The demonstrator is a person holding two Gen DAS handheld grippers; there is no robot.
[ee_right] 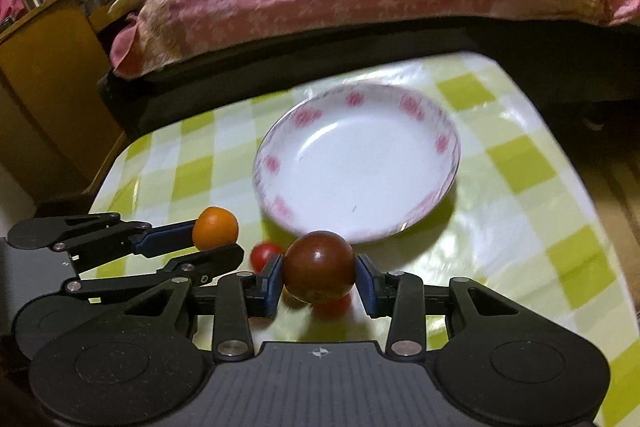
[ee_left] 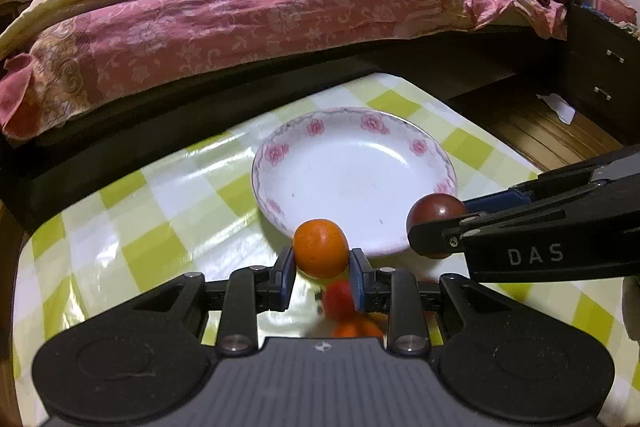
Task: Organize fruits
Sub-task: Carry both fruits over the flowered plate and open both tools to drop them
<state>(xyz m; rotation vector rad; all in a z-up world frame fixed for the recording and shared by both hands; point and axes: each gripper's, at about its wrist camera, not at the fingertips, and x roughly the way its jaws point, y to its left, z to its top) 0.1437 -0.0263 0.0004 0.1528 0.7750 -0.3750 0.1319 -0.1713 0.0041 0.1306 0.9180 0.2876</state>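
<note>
My left gripper (ee_left: pixel 322 267) is shut on a small orange fruit (ee_left: pixel 321 247), held above the table just short of the near rim of a white plate with pink flowers (ee_left: pixel 316 131). The right wrist view shows the same orange fruit (ee_right: pixel 215 228) in the left gripper (ee_right: pixel 218 241) at the left. My right gripper (ee_right: pixel 319 277) is shut on a dark red-brown round fruit (ee_right: pixel 319 265), also short of the plate (ee_right: pixel 440 143). In the left wrist view that dark fruit (ee_left: pixel 436 211) hangs in the right gripper (ee_left: pixel 434 227) at the plate's right rim. The plate holds nothing.
Small red fruits (ee_right: pixel 265 254) and orange ones (ee_left: pixel 356 329) lie on the yellow-and-white checked tablecloth (ee_left: pixel 132 211) under the grippers. A bed with a pink floral quilt (ee_left: pixel 240 11) stands right behind the table. A dark nightstand (ee_left: pixel 604 67) is at the right, a wooden cabinet (ee_right: pixel 44 75) at the left.
</note>
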